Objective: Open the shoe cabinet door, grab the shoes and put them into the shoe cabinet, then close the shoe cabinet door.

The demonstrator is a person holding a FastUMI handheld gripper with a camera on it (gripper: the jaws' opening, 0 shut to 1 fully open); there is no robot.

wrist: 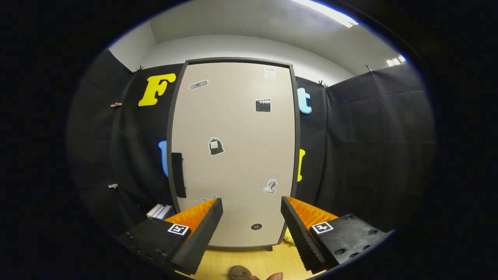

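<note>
**Open gripper facing the closed cabinet door**

The gripper (252,217) is pointing at the shoe cabinet (233,62), its fingers standing wide apart and holding nothing. The cabinet door (237,155) is sitting closed just beyond the fingertips, with stickers scattered over its pale front. A dark handle (178,175) is running down the door's left edge. The cabinet is standing on a wooden floor (249,260). A few books (160,211) are lying beside its lower left corner.
</note>
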